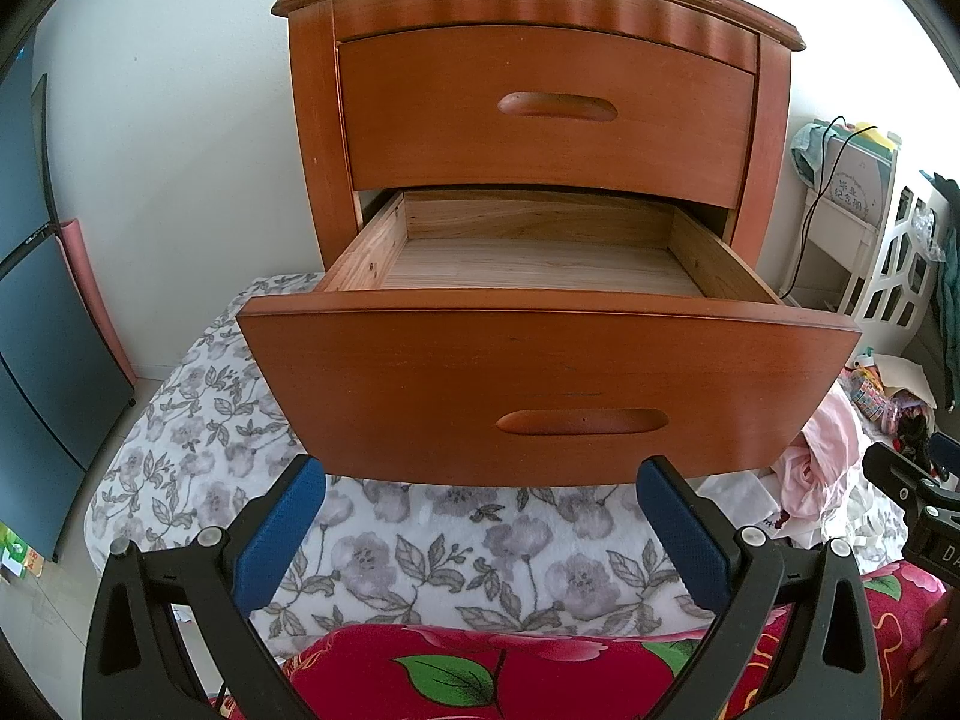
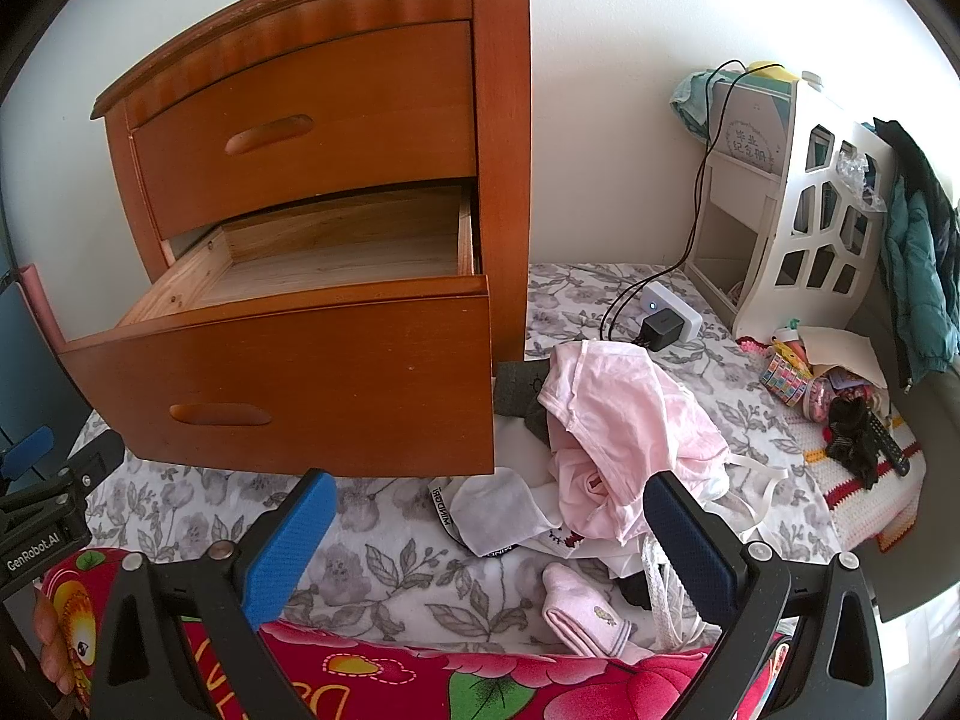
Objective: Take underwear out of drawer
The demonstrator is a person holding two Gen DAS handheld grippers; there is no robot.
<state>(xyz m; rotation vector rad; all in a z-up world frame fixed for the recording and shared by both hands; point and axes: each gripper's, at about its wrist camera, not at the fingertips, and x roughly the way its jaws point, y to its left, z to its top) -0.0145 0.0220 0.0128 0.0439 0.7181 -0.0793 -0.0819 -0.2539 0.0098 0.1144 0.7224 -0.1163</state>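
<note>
A brown wooden nightstand (image 1: 540, 6) (image 2: 504, 120) stands on a floral blanket. Its lower drawer (image 1: 540, 360) (image 2: 300, 372) is pulled out, and the bare wooden bottom (image 1: 540, 270) (image 2: 336, 270) shows nothing inside. The upper drawer (image 1: 540, 114) is closed. A heap of underwear (image 2: 624, 426), pink, white and dark pieces, lies on the blanket right of the drawer, also at the right edge (image 1: 822, 468) of the left wrist view. My left gripper (image 1: 480, 516) is open below the drawer front. My right gripper (image 2: 492, 534) is open beside the heap, holding nothing.
A white power strip (image 2: 672, 306) with a black charger and cables lies behind the heap. A white lattice shelf (image 2: 804, 204) and a teal jacket (image 2: 918, 276) stand at the right, small toys (image 2: 816, 384) beneath. A red flowered quilt (image 2: 480, 684) (image 1: 480, 678) covers the near edge.
</note>
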